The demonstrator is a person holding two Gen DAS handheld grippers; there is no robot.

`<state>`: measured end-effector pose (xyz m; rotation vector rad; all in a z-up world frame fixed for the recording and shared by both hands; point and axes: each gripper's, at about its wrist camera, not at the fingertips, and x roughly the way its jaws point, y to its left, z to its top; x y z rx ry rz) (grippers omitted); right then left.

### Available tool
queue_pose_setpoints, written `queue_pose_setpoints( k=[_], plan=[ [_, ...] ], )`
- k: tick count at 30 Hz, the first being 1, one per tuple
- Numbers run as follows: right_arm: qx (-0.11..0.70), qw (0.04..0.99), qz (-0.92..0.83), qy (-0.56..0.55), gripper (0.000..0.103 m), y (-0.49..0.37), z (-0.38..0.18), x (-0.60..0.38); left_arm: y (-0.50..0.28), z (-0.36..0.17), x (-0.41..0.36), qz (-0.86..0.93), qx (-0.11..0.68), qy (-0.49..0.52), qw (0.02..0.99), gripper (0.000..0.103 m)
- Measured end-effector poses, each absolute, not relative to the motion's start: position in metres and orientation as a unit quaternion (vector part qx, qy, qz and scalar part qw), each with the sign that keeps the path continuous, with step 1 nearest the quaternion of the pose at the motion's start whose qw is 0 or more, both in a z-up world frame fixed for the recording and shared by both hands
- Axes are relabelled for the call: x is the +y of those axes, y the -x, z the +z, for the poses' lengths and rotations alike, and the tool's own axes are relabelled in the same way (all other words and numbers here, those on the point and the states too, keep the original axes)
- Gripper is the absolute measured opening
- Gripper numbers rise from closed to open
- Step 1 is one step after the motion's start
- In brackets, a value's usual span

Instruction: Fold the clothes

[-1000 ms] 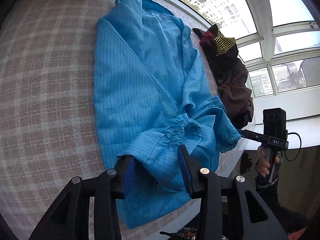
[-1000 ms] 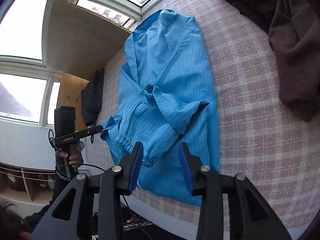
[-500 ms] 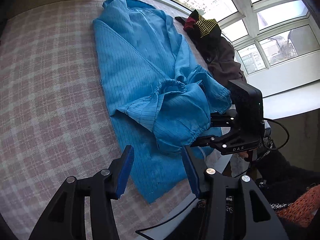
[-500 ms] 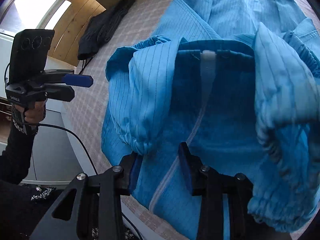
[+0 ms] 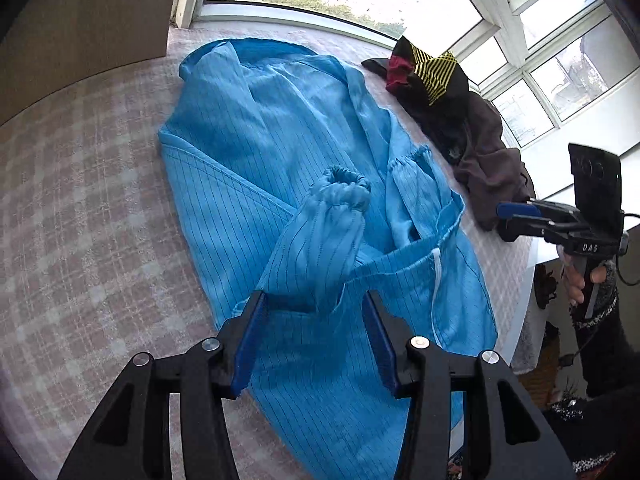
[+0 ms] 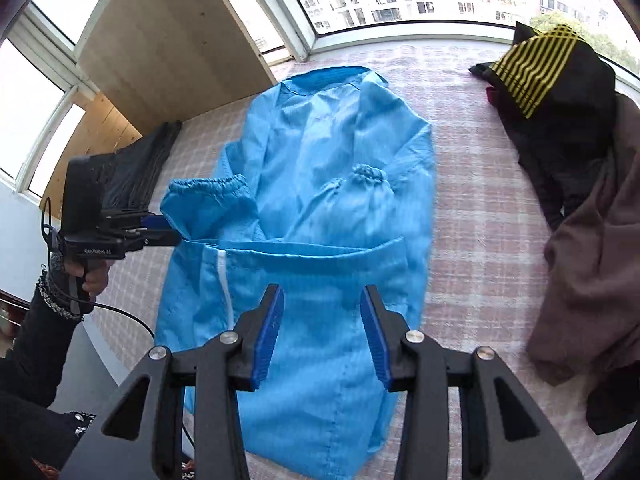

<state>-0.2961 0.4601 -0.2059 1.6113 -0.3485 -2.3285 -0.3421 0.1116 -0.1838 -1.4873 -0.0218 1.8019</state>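
The near hem of the blue garment runs under the left gripper, so you can't see where it ends in the left wrist view. Same in the right wrist view: the hem drops behind the right gripper and off the bottom edge. The dark clothes pile gets chopped by the right edge there, no telling how many pieces are in it. The black thing by the wooden panel is half hidden behind the other gripper's camera block.
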Motion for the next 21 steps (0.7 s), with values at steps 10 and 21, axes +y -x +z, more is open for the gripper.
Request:
queue_pose_setpoints(
  k=[10, 21],
  plan=[
    [-0.020, 0.119, -0.821, -0.558, 0.041, 0.314, -0.244, 0.442, 0.327, -0.189, 0.075, 0.715, -0.005, 0.587, 0.380, 0.048],
    [-0.029, 0.112, -0.797, -0.593, 0.008, 0.332, -0.268, 0.455, 0.328, -0.218, 0.086, 0.721, 0.000, 0.601, 0.345, 0.018]
  ],
)
